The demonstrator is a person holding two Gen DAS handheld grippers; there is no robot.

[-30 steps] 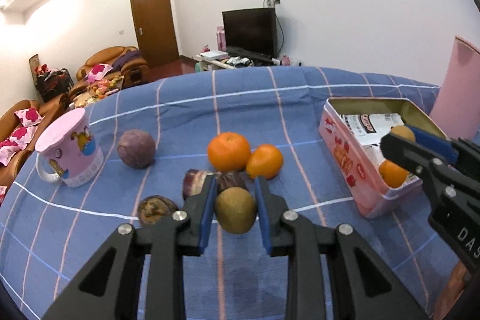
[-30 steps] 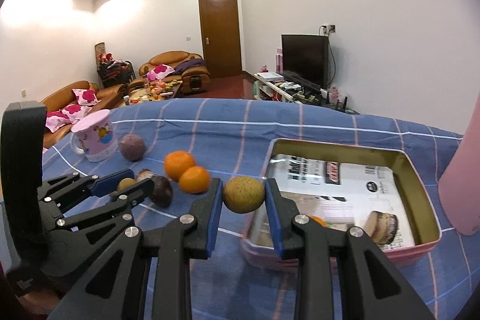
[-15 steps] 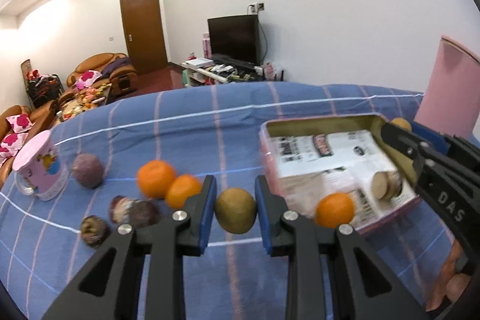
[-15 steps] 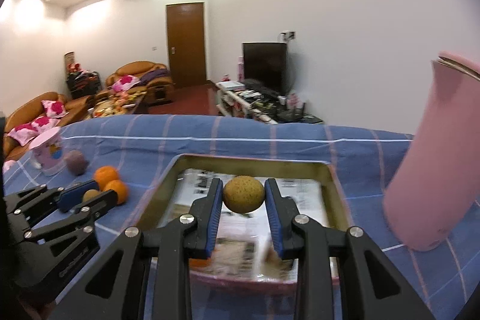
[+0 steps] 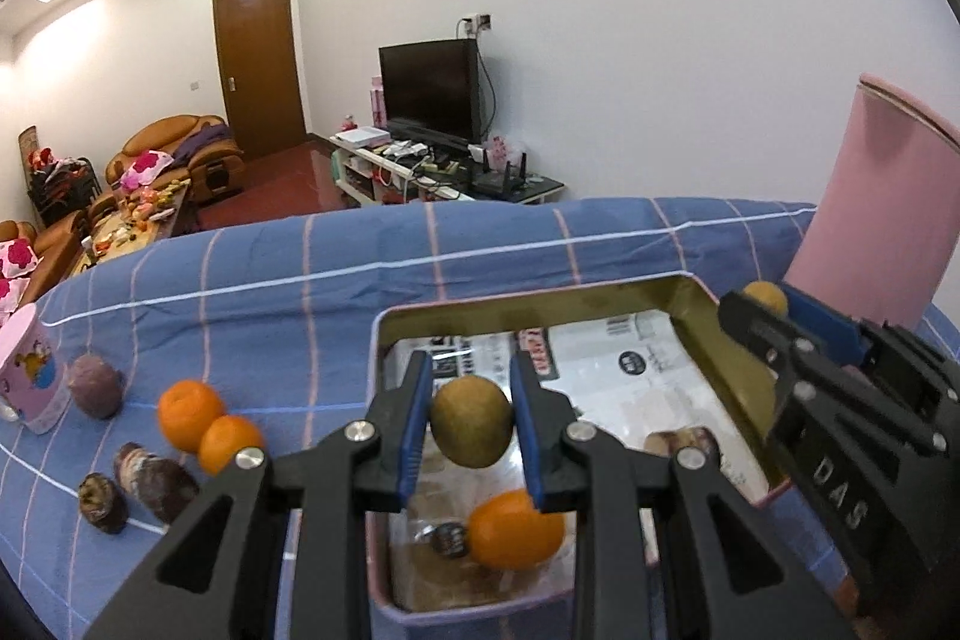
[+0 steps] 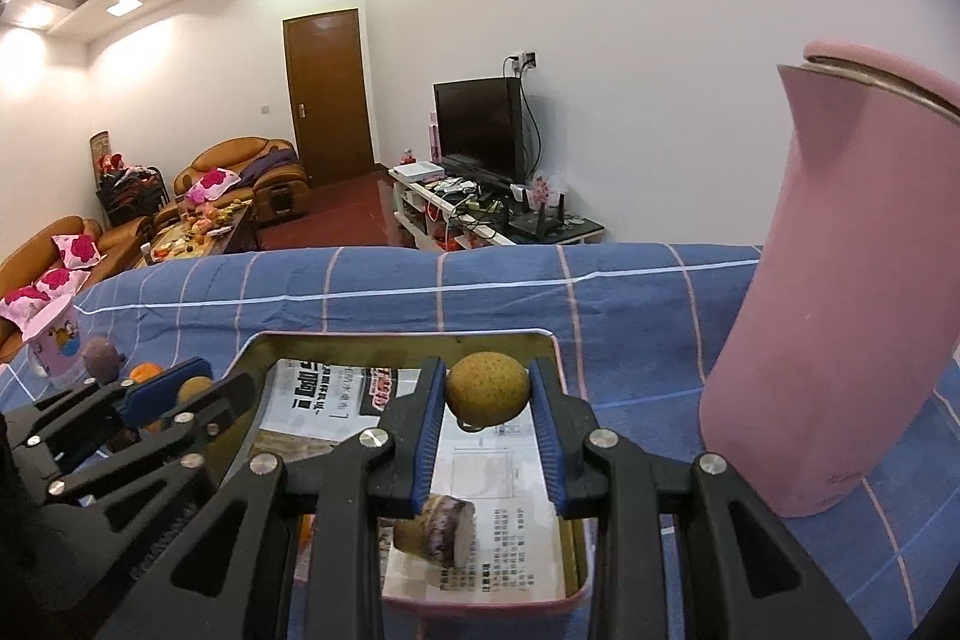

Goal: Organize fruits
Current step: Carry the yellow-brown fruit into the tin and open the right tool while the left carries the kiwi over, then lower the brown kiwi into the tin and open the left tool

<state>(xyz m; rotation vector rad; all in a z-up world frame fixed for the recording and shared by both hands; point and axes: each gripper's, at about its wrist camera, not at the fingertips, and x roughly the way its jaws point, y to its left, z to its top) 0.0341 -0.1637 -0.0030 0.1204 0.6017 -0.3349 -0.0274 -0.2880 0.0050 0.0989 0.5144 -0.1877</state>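
Note:
My left gripper [image 5: 471, 421] is shut on a green-brown kiwi [image 5: 472, 421] and holds it above the near left part of a pink tin box [image 5: 384, 340] lined with newspaper. An orange [image 5: 516, 529] and a small dark piece lie in the tin below it. My right gripper [image 6: 487, 400] is shut on a yellow speckled fruit [image 6: 487, 396] over the same tin [image 6: 573, 556], where a cut purple-skinned piece [image 6: 441, 529] lies. Each gripper shows at the edge of the other's view. Two oranges [image 5: 207, 427] rest on the blue checked cloth left of the tin.
A tall pink jug [image 6: 840, 292] stands right of the tin. On the cloth at left are a pink cartoon mug [image 5: 33, 379], a purple round fruit [image 5: 96, 388] and two dark brown fruits [image 5: 138, 484]. Sofas, a door and a television fill the room behind.
Both grippers have travelled right across the cloth with their fruits, from beside the loose oranges to over the tin. The jug has come closer in both views.

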